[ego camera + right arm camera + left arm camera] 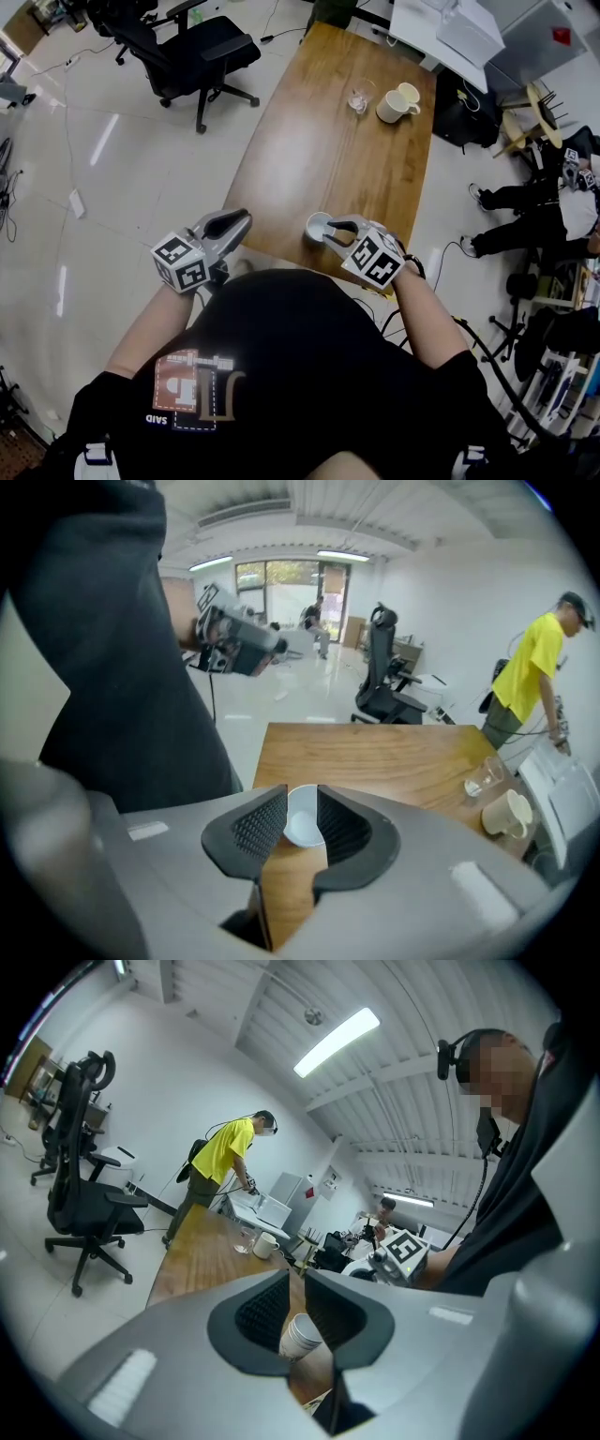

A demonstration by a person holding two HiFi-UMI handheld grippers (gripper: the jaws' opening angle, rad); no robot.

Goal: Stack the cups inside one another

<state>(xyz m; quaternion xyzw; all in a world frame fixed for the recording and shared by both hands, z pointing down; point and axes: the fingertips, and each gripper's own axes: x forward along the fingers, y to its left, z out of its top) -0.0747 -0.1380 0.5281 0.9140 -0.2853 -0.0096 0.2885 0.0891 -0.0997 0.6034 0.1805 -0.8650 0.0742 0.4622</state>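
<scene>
A short stack of white paper cups (317, 228) stands near the front edge of the wooden table (319, 141). My right gripper (329, 232) points steeply down at it from the right. In the right gripper view the top cup (302, 822) shows in the gap of the right gripper (301, 799); the jaws stand apart and the pads do not press on it. My left gripper (240, 219) hovers off the table's left front corner, holding nothing. In the left gripper view the left gripper (296, 1283) has a narrow gap, through which the cup stack (302, 1333) shows farther off.
A cream mug (398, 101) and a clear glass (360, 97) stand at the table's far end. A black office chair (187, 52) is at the far left on the floor. A person in a yellow shirt (230, 1162) stands by the far end. Cluttered gear lies to the right.
</scene>
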